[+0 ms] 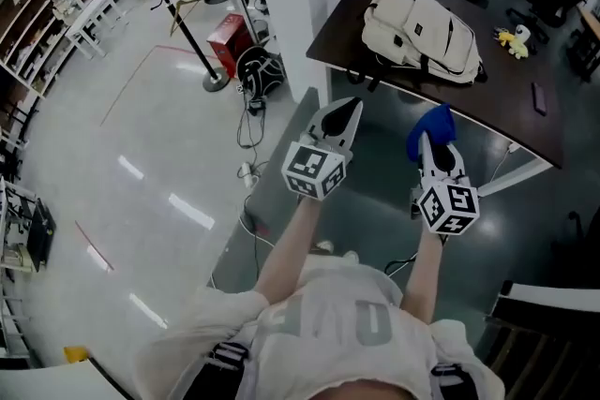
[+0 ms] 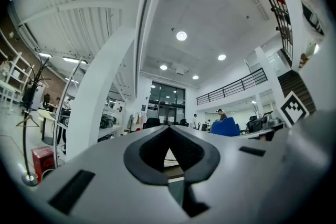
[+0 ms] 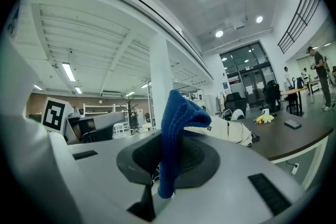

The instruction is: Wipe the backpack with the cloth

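A cream backpack (image 1: 417,31) lies flat on the dark table (image 1: 506,108) ahead of me; it shows again in the right gripper view as a pale backpack (image 3: 231,131) past the jaws. My right gripper (image 1: 428,139) is shut on a blue cloth (image 1: 431,126), which sticks up between the jaws as a folded blue cloth (image 3: 176,136). It hovers short of the table's near edge. Beside it, my left gripper (image 1: 352,108) is shut with nothing in it; in its own view the left gripper (image 2: 169,134) has its jaws pressed together.
A white pillar (image 1: 286,5) stands left of the table. A yellow toy (image 1: 514,39) and a dark phone (image 1: 539,98) lie on the table's right part. A coat stand (image 1: 178,9), a red box (image 1: 228,40) and cables (image 1: 251,122) are on the floor to the left.
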The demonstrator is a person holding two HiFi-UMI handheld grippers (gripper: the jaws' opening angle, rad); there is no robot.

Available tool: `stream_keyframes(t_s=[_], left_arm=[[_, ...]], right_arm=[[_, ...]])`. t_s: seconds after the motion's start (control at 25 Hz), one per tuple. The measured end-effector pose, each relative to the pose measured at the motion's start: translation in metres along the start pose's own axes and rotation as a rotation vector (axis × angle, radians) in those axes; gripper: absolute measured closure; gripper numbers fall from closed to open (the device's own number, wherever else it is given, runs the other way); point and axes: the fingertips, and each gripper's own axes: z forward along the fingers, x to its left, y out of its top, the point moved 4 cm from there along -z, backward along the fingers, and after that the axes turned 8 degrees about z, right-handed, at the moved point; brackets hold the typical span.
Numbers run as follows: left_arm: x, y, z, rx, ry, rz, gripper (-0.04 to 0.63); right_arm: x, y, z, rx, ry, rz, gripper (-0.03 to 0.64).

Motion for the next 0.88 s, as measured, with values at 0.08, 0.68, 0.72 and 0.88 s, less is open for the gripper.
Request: stream_keyframes(t_s=[0.08, 0.68, 0.72, 0.88], left_arm=[[0.001, -0.005, -0.002, 0.010, 0.027, 0.000, 0.591], [0.068, -0.050, 0.089, 0.060, 0.063, 0.040, 0.591], [0.082, -0.051, 0.101, 0.060, 0.063, 0.048, 0.591], [0.141, -0.055, 0.157, 0.064, 0.051, 0.096, 0.591]], right_arm=[[-0.008, -0.005, 0.000, 0.010, 0.010, 0.015, 0.572], [-0.030, -0.024, 0.133, 0.057, 0.175, 0.101, 0.572], [-0.031, -0.022, 0.154, 0.055, 0.188, 0.103, 0.572], [-0.033, -0.001, 0.241, 0.030, 0.233, 0.116, 0.572]])
